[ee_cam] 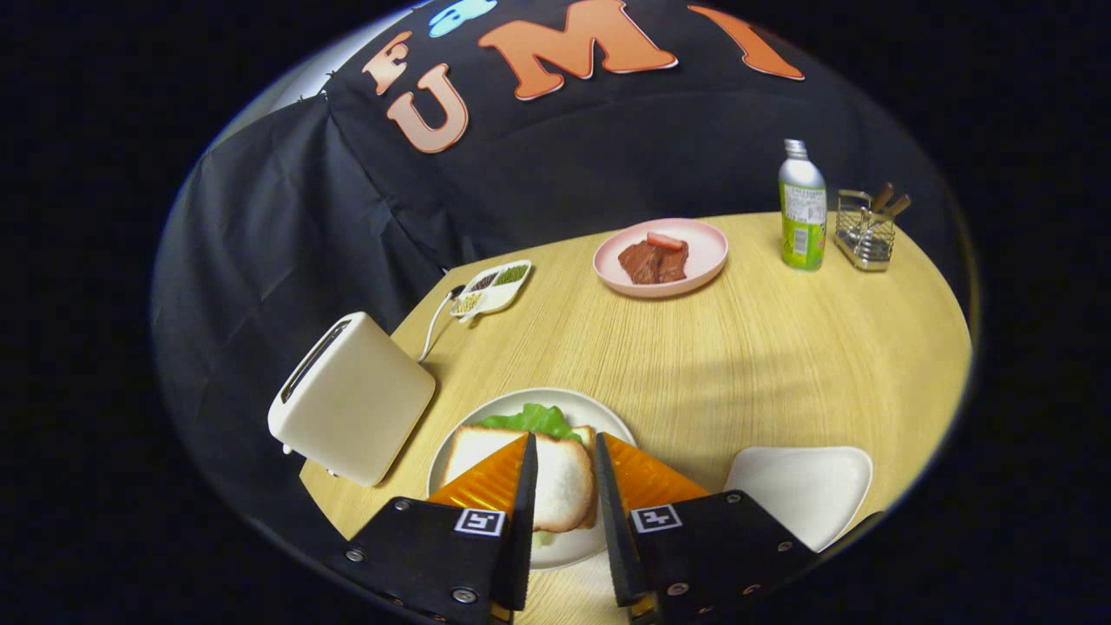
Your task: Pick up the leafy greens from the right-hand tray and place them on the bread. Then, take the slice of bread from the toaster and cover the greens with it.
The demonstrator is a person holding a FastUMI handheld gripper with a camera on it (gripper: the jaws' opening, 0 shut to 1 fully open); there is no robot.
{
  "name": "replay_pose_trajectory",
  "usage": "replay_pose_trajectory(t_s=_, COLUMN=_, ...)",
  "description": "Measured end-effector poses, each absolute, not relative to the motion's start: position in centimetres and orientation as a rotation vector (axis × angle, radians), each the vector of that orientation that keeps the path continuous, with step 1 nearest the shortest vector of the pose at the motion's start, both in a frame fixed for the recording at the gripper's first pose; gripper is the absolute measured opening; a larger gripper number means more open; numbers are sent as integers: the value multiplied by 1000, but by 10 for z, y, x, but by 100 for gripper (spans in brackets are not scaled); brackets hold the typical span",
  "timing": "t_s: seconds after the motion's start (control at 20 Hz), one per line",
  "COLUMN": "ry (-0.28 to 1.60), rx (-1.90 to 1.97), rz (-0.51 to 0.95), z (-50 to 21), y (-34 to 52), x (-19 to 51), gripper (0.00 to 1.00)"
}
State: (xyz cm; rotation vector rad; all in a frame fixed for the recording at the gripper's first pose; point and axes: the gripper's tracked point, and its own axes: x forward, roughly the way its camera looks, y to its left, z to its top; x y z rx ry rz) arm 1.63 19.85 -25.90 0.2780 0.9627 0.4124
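Note:
A slice of bread (562, 479) lies on top of leafy greens (531, 420) on a white round plate (581, 405); the green leaf pokes out past the slice's far edge, and another slice's crust shows under it. My gripper (562, 444) hovers above the plate with its fingers apart, the top slice seen in the gap between them, nothing held. The white toaster (351, 397) stands left of the plate, tilted in view, its slot dark. A white tray (803, 490) to the right of the fingers is bare.
A pink plate (699, 252) with brown meat and a red piece sits beyond, mid-table. A small divided dish (492, 288) with seeds lies behind the toaster. A green bottle (802, 208) and a wire cutlery holder (864, 228) stand at the far right.

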Motion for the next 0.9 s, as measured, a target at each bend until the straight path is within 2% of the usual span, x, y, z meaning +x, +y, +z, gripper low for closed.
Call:
replay_pose_trajectory(t_s=0.15, ry=795, rx=241, rz=381, z=-226, y=182, x=37, gripper=49)
replay_pose_trajectory(t_s=0.3, ry=633, rx=179, rz=348, z=-188, y=160, x=52, gripper=64)
replay_pose_trajectory(t_s=0.5, ry=466, rx=141, rz=293, z=-146, y=135, x=65, gripper=76)
replay_pose_trajectory(t_s=0.9, ry=165, rx=6, rz=209, z=-83, y=95, x=66, gripper=87)
